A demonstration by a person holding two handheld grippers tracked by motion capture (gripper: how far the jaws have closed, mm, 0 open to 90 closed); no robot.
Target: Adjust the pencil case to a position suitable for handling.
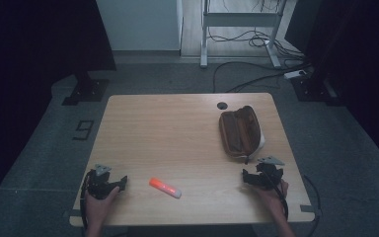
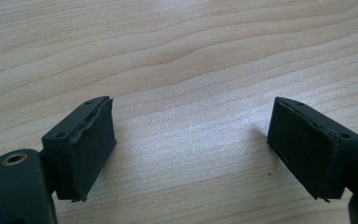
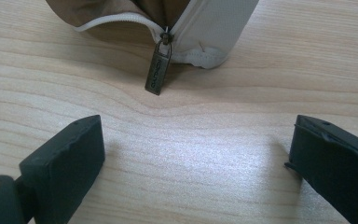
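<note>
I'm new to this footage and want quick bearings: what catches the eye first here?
An orange highlighter lies near the front edge of the wooden table, between the two tongs. A brown pencil case lies unzipped at the right, its metal zipper pull just ahead of the open right tongs.

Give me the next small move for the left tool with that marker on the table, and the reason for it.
Probably slide the left tool toward the orange marker and bring its open jaws around the barrel. The marker lies loose on the table, apart from both tools, and closest to the left one. The brown pencil case is unzipped, with the open right tool just short of its zipper pull.
</note>
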